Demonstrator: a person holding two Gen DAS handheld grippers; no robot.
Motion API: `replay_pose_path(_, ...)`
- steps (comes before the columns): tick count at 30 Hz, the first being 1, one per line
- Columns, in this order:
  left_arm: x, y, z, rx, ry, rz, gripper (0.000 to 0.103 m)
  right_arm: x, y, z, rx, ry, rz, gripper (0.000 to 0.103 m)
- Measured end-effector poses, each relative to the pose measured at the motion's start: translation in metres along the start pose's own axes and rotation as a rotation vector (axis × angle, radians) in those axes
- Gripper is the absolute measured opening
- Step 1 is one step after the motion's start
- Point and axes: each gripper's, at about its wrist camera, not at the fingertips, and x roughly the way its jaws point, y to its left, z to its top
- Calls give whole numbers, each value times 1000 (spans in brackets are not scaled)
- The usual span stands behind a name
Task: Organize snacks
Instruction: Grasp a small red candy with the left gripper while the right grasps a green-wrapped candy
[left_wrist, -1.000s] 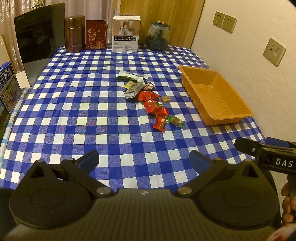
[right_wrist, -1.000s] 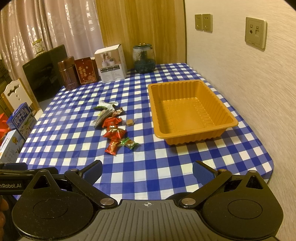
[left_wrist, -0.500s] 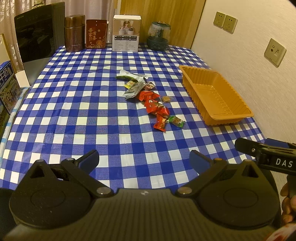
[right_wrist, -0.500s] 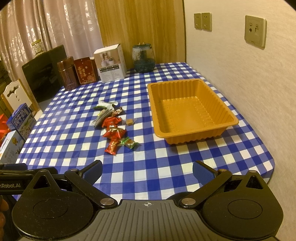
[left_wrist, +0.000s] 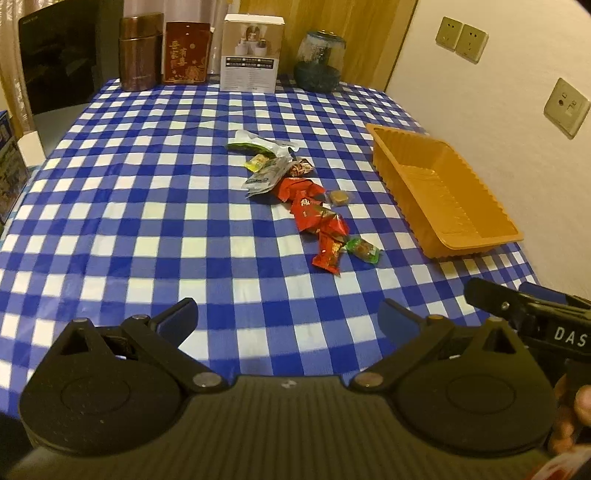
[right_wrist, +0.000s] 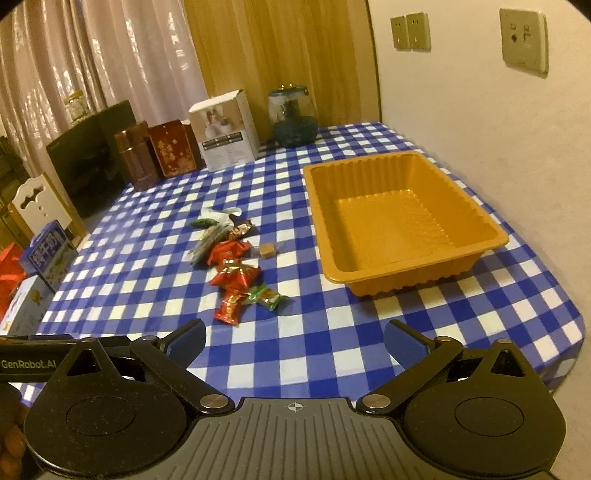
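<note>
Blue-and-white checked cloth covers the table (right_wrist: 155, 280) that spreads out ahead of both my tools, and nothing on it has been sorted yet, so I judge I am at the very start: the approach to the first pick.

The orange plastic tray (right_wrist: 476, 225) sits ahead and to the right of my right gripper (right_wrist: 294, 341), close to the wall, and it holds nothing. From my left gripper (left_wrist: 288, 317) it lies far off to the right.

The snacks (right_wrist: 236, 273) lie in a loose string on the cloth, ahead and a little left of my right gripper, ahead and slightly right of my left one, well apart from the tray. Nearest me is a red wrapped candy (right_wrist: 229, 309) with a green wrapped candy (right_wrist: 266, 297) touching its side; further out come more red wrappers, a small brown cube (right_wrist: 267, 250), and silvery and green packets at the far end.

My right gripper's jaws have just been closing a little, yet they stand wide with only bare cloth between them. My left gripper's jaws are also spread, holding nothing.

Next, I think, I should bring one gripper down over the nearest red candy, line the pads on either side of its wrapper, and keep clear of the green one leaning against it, since a loose pinch could drag both.
</note>
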Motion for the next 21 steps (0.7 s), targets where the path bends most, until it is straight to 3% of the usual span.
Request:
replay_pose_path(1, 6, 1, 1, 12, -1, 1, 102, 6, -2, 0, 1, 10, 2, 86)
replay_pose_path(2, 13, 1, 2, 22, -5, -3, 102, 14, -4, 0, 6, 26, 7, 81)
replay_pose_path(7, 52, -1, 8, 59, -16, -45, 92, 46, -15, -6, 18, 73, 18, 70)
replay_pose_path(15, 106, -19, 20, 127, -31, -87, 76, 80, -26, -6, 26, 97, 18, 65)
replay_pose_path(21, 137, -30, 24, 195, -27, -94, 51, 96, -32, -4, 20, 98, 12, 65)
